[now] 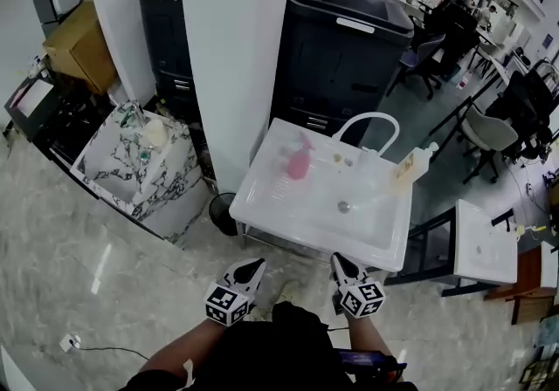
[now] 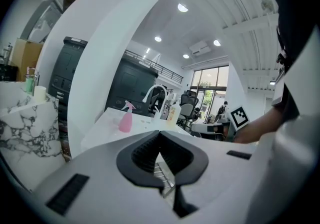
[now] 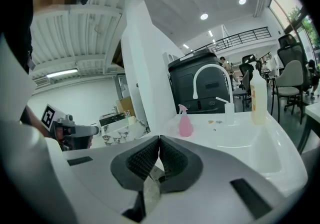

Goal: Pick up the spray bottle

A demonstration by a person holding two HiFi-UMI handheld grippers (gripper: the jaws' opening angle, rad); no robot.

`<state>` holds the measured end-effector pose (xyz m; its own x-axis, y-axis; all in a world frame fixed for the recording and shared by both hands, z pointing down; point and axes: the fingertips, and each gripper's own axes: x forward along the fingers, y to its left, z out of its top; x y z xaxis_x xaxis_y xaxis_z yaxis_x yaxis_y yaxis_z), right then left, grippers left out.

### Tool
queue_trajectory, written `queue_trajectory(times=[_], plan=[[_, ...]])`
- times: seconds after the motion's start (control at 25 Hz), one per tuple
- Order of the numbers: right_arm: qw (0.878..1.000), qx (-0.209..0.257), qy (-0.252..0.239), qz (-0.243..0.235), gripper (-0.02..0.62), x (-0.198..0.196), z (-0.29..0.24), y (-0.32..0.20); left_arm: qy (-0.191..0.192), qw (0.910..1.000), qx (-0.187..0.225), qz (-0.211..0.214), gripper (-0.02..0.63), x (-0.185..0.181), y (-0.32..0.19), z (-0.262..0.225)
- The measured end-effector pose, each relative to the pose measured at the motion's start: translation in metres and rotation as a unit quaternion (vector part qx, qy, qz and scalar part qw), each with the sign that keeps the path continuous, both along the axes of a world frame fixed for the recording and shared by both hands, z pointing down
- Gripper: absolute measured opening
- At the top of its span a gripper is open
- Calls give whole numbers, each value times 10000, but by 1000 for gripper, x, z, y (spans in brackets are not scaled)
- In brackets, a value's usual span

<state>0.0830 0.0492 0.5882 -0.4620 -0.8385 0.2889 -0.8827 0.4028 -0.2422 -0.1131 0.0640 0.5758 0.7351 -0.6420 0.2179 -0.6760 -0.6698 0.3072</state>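
Note:
A pink spray bottle (image 1: 298,160) stands upright at the back left of the white sink unit (image 1: 288,223). It also shows in the left gripper view, as the pink bottle (image 2: 125,120), and in the right gripper view, as the same bottle (image 3: 185,124), in both well beyond the jaws. My left gripper (image 1: 250,272) and right gripper (image 1: 342,265) hover side by side just short of the sink's near edge. The left gripper (image 2: 159,133) has its pads pressed together with nothing between them. So does the right gripper (image 3: 159,139).
A white arched faucet (image 1: 367,123) and a yellowish bottle (image 1: 412,162) stand at the sink's back right. A white pillar (image 1: 236,49) and a black copier (image 1: 345,40) rise behind. A marble-patterned box (image 1: 131,175) sits left, a black bin (image 1: 223,210) beside the sink, a small white table (image 1: 485,245) right.

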Motion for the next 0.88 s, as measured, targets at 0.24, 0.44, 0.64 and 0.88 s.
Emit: queue_trajectory(times=[0.24, 0.44, 0.64, 0.88], plan=[[9997, -67, -209, -75, 26, 10, 11, -28, -156, 9999, -42, -48, 8, 10, -21, 4], [9994, 66, -307, -151, 26, 29, 4, -65, -228, 9996, -7, -189, 8, 24, -56, 0], [9989, 179, -418, -130, 26, 58, -8, -102, -267, 9994, -13, -235, 8, 51, -92, -5], [9981, 197, -557, -180, 26, 81, -5, -128, -354, 9993, 32, -135, 8, 89, -124, -9]])
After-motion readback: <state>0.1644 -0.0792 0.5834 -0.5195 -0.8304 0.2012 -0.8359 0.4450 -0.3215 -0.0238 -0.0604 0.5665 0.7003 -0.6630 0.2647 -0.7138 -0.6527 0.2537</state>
